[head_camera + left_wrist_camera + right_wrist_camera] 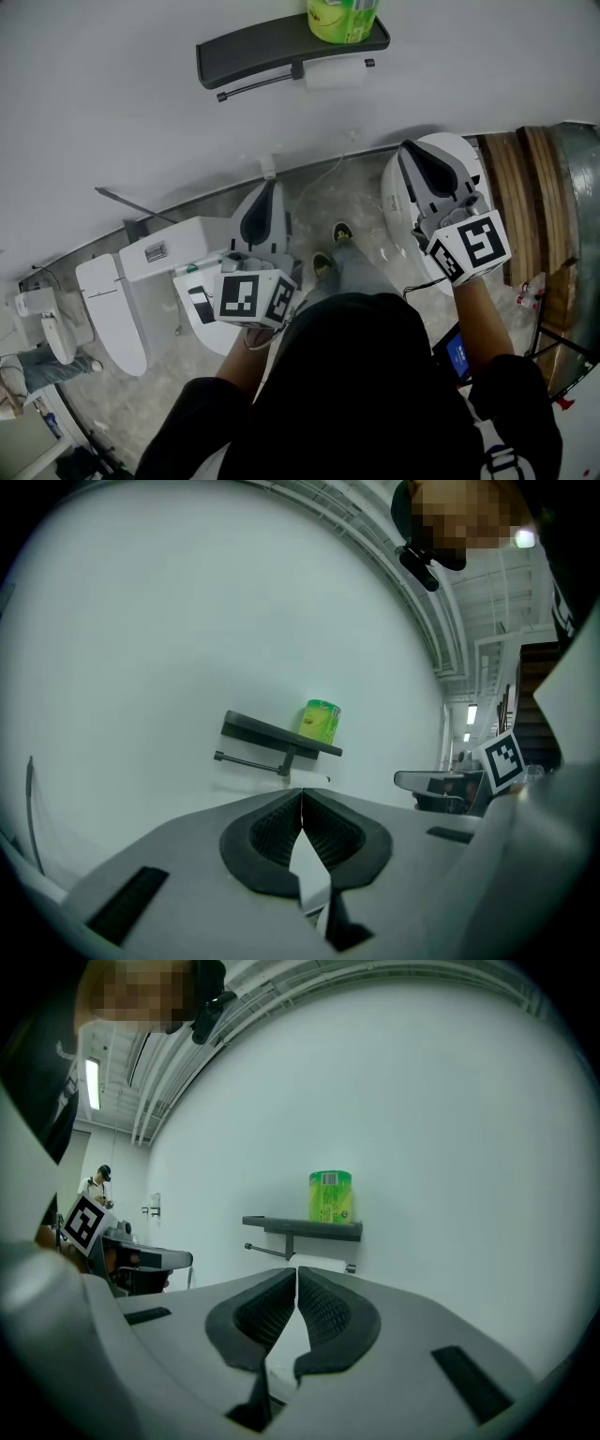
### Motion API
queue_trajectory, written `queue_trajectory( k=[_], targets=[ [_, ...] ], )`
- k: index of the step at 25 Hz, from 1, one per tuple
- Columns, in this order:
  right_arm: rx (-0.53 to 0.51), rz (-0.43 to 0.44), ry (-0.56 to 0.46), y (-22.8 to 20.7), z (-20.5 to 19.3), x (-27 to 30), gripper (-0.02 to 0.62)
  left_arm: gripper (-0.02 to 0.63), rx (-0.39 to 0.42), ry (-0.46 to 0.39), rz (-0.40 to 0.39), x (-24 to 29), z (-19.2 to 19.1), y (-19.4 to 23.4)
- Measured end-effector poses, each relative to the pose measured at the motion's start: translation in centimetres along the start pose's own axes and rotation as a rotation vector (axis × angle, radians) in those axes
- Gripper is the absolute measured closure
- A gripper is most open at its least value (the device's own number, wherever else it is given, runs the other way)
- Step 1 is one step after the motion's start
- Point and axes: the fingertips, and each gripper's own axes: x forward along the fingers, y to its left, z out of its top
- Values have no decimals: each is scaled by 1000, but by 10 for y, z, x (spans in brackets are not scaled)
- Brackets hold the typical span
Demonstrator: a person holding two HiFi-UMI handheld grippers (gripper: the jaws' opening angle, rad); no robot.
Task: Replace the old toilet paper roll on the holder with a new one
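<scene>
A white toilet (155, 267) can be seen just left of the left tongs (270, 186). Wood boards (520, 187) are spotted right of the right tongs (408, 150), with grey stone floor (352, 202) between the two. A plain wall (112, 94) is faced straight ahead, and a bystander (98, 1183) is caught way off left.

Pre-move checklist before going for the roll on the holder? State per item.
1. Left gripper empty: ok, jaws together on nothing.
2. Right gripper empty: ok, jaws together on nothing.
3. Jaws open for a grasp: not ok, both shut.
4. White roll on the holder bar: ok, under the right end of the shelf.
5. Green-wrapped roll upright on the shelf: ok.
6. How the bar releases the roll: cannot tell.
</scene>
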Motion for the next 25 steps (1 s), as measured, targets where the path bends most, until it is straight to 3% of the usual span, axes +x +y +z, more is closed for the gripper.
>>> queue_trajectory(
  k=[12, 15, 18, 21, 22, 23, 24, 25],
  targets=[
    [-65, 65, 3, -42, 6, 46, 574, 583, 54, -8, 42, 55, 22, -7],
    [-206, 133, 9, -38, 7, 59, 574, 583, 63, -15, 42, 69, 23, -8],
    [-392, 190, 79, -32, -4, 72, 572, 583, 67, -20, 51, 80, 26, -10],
    [-514, 200, 130, -32, -14, 90, 571, 583, 91, -23, 74, 90, 28, -10],
    [-546, 198, 139, -33, -16, 96, 562, 583, 95, -25, 80, 93, 29, -10],
    [-574, 200, 152, -33, -18, 102, 503, 583, 97, -27, 87, 94, 30, -9],
    [-599, 209, 167, -31, -20, 108, 402, 583, 98, -30, 95, 94, 31, -8],
    [-625, 219, 179, -29, -22, 112, 380, 583, 98, -32, 102, 94, 32, -8]
  ],
)
